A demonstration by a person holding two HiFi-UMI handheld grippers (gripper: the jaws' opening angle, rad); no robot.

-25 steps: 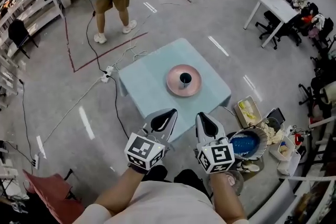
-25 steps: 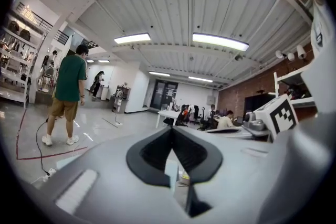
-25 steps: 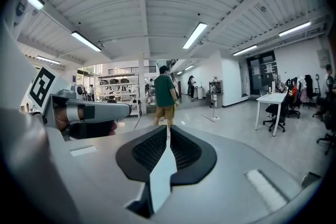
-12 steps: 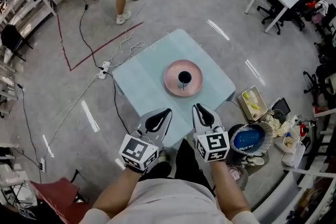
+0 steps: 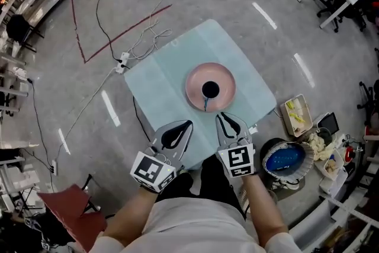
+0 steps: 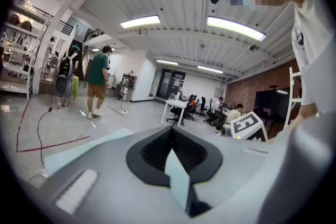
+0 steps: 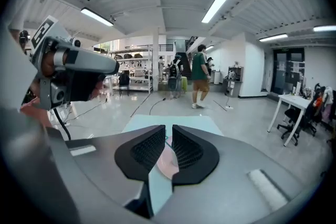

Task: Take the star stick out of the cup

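Left gripper [image 5: 189,124] and right gripper [image 5: 219,117] at the table's [image 5: 157,83] near edge — we hold nothing.
Left jaws meet, right ones slightly apart — the cup [image 5: 209,90] sits on the plate [image 5: 194,76] ahead.

The tablecloth [image 5: 160,83] looks matt, the pink plate [image 5: 224,76] smooth, and the grey floor [image 5: 59,98] glossy.

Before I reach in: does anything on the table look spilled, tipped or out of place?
Nothing stands out. The cup stands upright in the middle of the pink plate, a thin blue stick leaning over its near rim, and nothing is spilled on the table.
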